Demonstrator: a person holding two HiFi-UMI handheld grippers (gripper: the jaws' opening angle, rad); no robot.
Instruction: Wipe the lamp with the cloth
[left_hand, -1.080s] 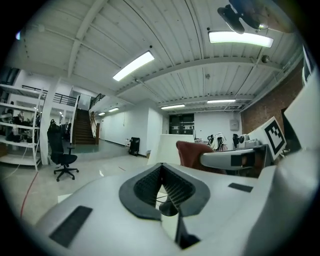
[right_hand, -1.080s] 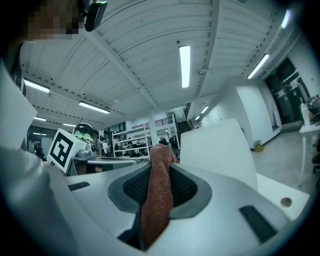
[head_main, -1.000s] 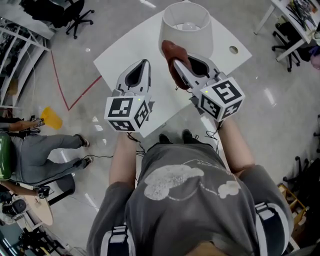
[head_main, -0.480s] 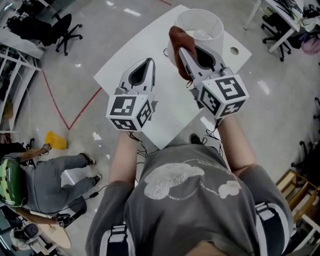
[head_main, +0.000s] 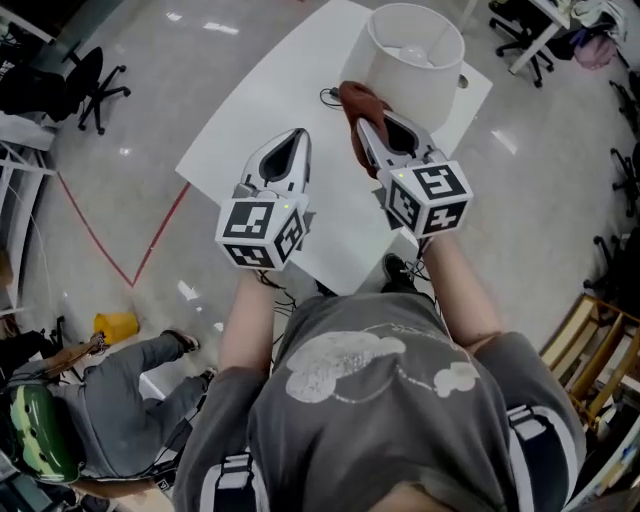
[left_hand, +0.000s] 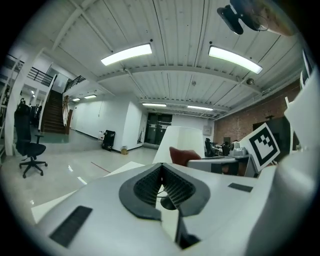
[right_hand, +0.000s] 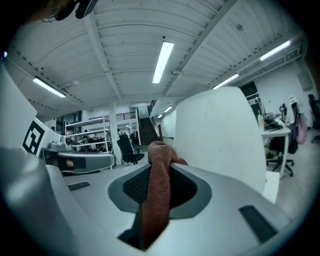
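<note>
My right gripper (head_main: 372, 128) has kept the brown cloth (head_main: 358, 100) pinched between its jaws and slid it along the lamp (head_main: 415, 75), so it now seems to press the shade's near-left side above the surface (head_main: 260, 110). My left gripper (head_main: 297, 135) stays pressed together and empty. I judge the wiping under way.

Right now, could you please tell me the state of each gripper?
Left gripper: closed, nothing in it.
Right gripper: closed on the cloth.
</note>
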